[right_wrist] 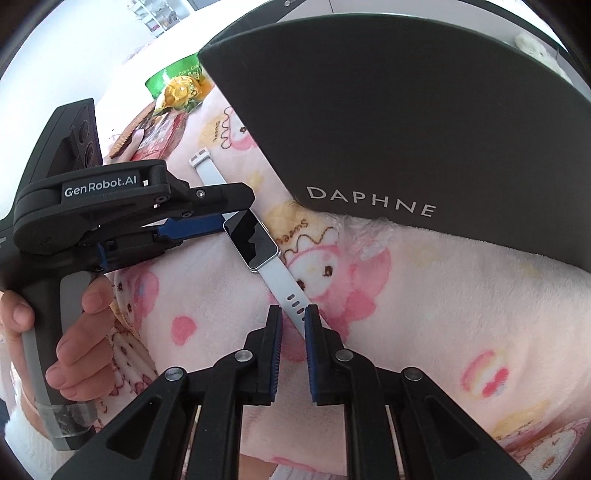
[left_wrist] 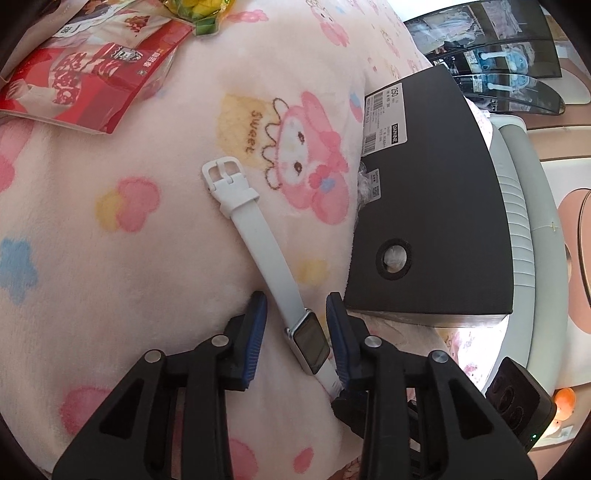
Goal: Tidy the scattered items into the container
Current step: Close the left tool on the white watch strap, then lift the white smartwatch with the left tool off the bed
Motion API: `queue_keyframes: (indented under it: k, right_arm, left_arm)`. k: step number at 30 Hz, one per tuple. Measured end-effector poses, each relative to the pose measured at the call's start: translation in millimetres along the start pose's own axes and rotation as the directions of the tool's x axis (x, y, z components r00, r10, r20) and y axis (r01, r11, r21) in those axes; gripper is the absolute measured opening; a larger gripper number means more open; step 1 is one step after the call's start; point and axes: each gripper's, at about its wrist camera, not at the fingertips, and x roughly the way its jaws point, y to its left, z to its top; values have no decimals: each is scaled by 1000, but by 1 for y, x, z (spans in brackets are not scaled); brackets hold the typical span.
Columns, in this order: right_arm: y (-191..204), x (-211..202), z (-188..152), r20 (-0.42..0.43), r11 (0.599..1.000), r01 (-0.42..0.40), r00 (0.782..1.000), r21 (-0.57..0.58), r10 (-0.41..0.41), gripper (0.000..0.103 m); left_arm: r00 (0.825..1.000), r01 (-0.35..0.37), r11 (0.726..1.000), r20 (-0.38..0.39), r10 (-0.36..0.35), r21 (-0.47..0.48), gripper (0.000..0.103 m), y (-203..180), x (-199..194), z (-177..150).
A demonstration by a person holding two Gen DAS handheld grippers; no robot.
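A white-strapped smartwatch (left_wrist: 258, 236) lies flat on the pink cartoon blanket (left_wrist: 110, 258), next to a black Daphne shoebox (left_wrist: 436, 206). My left gripper (left_wrist: 295, 306) is open, its blue-padded fingers either side of the watch face (left_wrist: 312, 341), not closed on it. In the right wrist view the watch (right_wrist: 253, 240) runs toward me and my right gripper (right_wrist: 293, 314) is open with the strap's holed end (right_wrist: 293, 306) between its fingers. The left gripper (right_wrist: 218, 221) shows there at the left, held by a hand. The shoebox (right_wrist: 406, 129) fills the upper right.
A red snack packet (left_wrist: 85, 74) and a green-yellow snack bag (left_wrist: 199, 11) lie at the far left of the blanket; they show small in the right wrist view (right_wrist: 173, 92). A white ribbed appliance (left_wrist: 524, 221) stands behind the shoebox.
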Motion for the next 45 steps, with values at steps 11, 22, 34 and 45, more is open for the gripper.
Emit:
queue_keyframes:
  k: [11, 22, 34, 45]
  right_arm:
    - [-12, -4, -5, -12, 999, 42, 999, -21, -43, 10]
    - [-17, -26, -15, 81, 993, -99, 992, 60, 94, 10]
    - [-1, -33, -32, 21, 987, -97, 995, 126, 95, 10]
    - [8, 31, -10, 29, 945, -149, 989, 293, 147, 20]
  left_arm:
    - [998, -48, 993, 48, 43, 110, 5, -19, -19, -20]
    - [999, -22, 999, 33, 23, -29, 28, -4, -13, -5]
    - [982, -171, 981, 98, 162, 87, 4, -26, -14, -21]
    - [979, -180, 982, 110, 172, 62, 4, -24, -26, -32]
